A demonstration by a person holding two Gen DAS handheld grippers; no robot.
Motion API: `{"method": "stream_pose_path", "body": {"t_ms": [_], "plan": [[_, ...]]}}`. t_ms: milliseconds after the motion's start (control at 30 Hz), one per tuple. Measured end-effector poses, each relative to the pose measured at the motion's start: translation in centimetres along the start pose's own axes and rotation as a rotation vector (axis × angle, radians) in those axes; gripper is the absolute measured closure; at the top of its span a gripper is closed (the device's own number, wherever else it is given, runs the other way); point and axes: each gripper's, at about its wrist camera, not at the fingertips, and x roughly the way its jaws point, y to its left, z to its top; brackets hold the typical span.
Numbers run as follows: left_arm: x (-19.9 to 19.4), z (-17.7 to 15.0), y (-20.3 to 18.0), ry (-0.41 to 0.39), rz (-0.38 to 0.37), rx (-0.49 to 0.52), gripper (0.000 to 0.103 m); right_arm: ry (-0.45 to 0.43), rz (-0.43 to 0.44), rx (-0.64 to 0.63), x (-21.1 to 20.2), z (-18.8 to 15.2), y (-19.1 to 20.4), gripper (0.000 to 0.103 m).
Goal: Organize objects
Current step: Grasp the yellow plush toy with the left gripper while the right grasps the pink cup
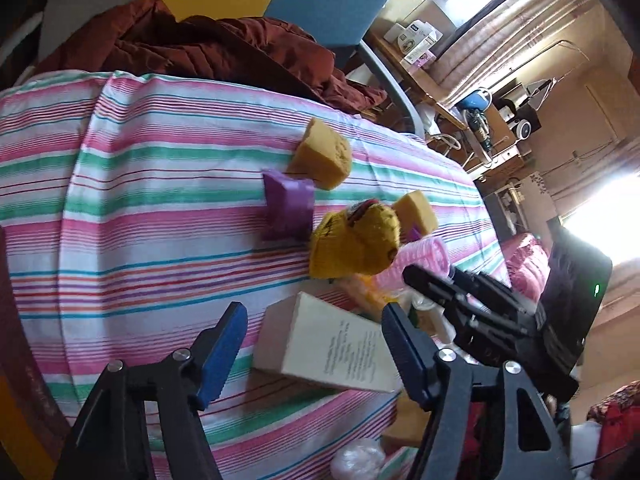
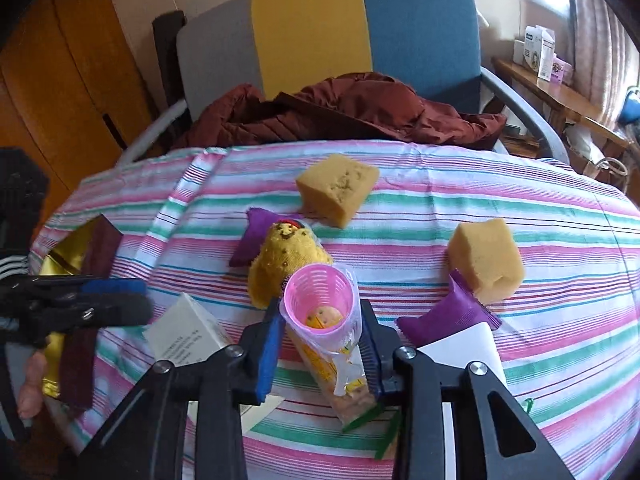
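Right gripper [image 2: 320, 350] angled down, blue pads clenched on pink perforated plastic cup [image 2: 320, 300] over clear snack packet [image 2: 340, 376]; left gripper [image 1: 314, 340] tilted down, jaws apart astride cream printed carton [image 1: 324, 346], no contact visible.

A grey-yellow-blue chair [image 2: 360, 40] faces wooden cupboards [image 2: 60, 80] and, seemingly, bright windows [image 1: 600, 216].

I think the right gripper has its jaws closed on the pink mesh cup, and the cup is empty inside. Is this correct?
Not quite. The right gripper does have its jaws closed on the pink mesh cup, but the cup is not empty: the right wrist view looks into its mouth and shows a yellow snack packet inside, continuing out below the cup.
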Motion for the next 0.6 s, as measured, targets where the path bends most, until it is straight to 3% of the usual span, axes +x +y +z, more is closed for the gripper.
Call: {"method": "stream_pose_path", "body": {"t_ms": [233, 367, 500, 600], "plan": [[2.8, 2.1, -0.3, 0.085, -0.104, -0.090, 0.032, -0.029, 0.061, -0.052, -0.8, -0.2, 1.1, 0.068], [4.3, 2.8, 0.1, 0.112, -0.098, -0.123, 0.031, -0.029, 0.077, -0.096, -0.8, -0.4, 1.8, 0.068], [5.2, 3.4, 0.7, 0.118, -0.109, -0.152, 0.018, -0.020, 0.080, -0.134, -0.5, -0.6, 2.4, 0.068], [6.3, 3.5, 1.5, 0.141, -0.111, -0.174, 0.018, -0.018, 0.082, -0.153, -0.3, -0.8, 2.7, 0.068]]}}
